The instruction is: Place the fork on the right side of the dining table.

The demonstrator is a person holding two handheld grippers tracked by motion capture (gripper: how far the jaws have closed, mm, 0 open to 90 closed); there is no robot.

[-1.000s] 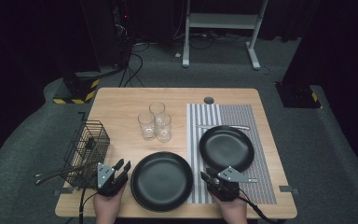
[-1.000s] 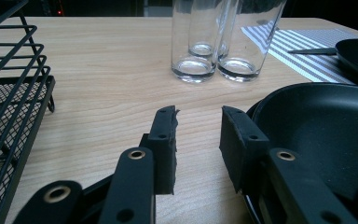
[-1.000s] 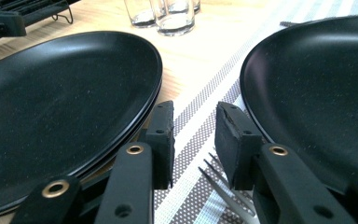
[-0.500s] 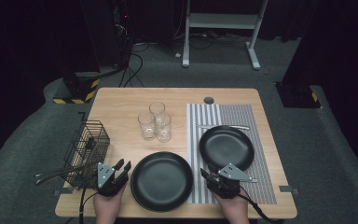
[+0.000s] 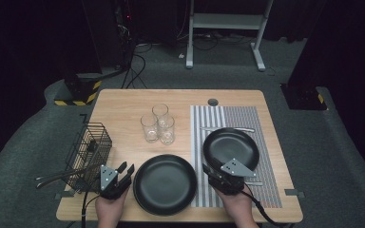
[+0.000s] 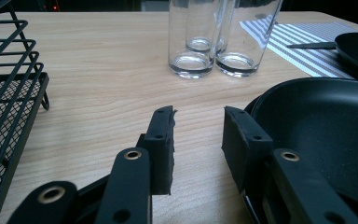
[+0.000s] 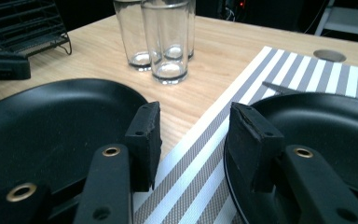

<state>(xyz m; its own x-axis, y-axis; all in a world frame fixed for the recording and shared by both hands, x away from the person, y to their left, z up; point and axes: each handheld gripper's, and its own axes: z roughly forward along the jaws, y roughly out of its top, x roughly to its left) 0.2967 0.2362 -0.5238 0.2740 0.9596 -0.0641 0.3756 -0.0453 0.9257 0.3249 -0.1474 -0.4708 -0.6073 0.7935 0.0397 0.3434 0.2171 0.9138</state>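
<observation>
Two black plates lie on the table: one on the bare wood (image 5: 165,184) near the front edge, the other on a striped mat (image 5: 230,148). My left gripper (image 5: 125,169) rests on the wood just left of the near plate (image 6: 317,121). Its jaws are open (image 6: 198,135) and hold nothing. My right gripper (image 5: 211,170) hovers between the two plates, and its jaws have just been opening. They stand open (image 7: 193,135) over the mat's edge with nothing between them. One jaw is above the near plate's rim (image 7: 51,126), the other above the mat plate (image 7: 326,126).
Three clear glasses (image 5: 158,126) stand together behind the near plate. A black wire basket (image 5: 89,147) sits at the table's left edge with utensil handles (image 5: 59,175) sticking out. A piece of cutlery (image 5: 228,129) lies on the striped mat (image 5: 266,123) behind the plate.
My right gripper has lifted slightly and its jaws have spread wider. The left gripper, the plates and the glasses stay where they were.
</observation>
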